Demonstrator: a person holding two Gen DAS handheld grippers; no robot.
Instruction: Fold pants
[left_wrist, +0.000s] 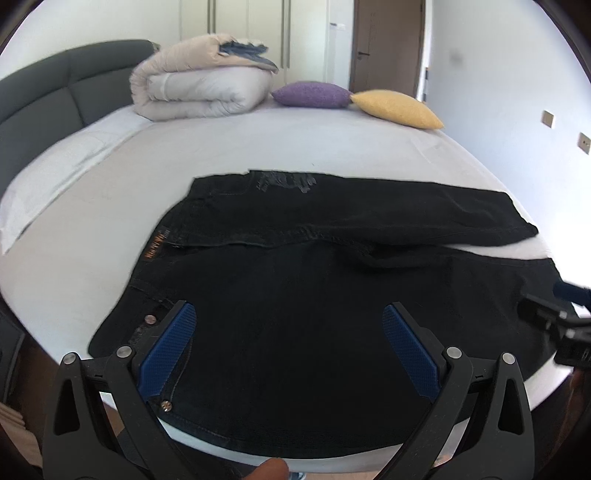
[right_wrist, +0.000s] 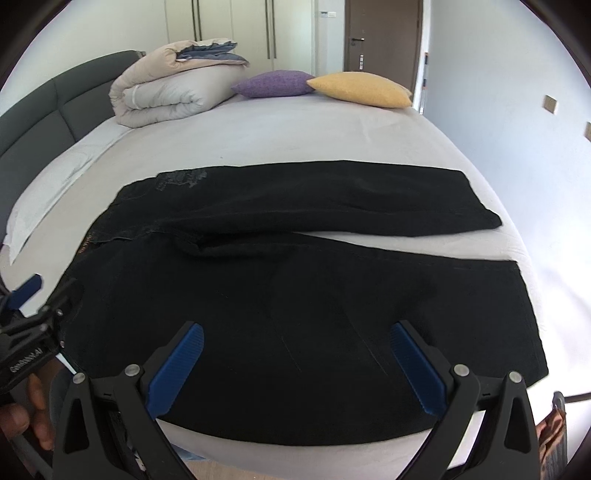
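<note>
Two tongs, left tongs (left_wrist: 290, 354) and right tongs (right_wrist: 295, 369), both spread wide, nothing gripped. Black pants (right_wrist: 295, 295) lie flat on the bed (right_wrist: 277, 129), legs splayed apart, probably laid out for a leg-over-leg fold.

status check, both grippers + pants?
Left gripper open, over waist end. Right gripper open, over near leg. Black pants spread flat on bed, legs apart, unfolded. Nothing on the pants.
</note>
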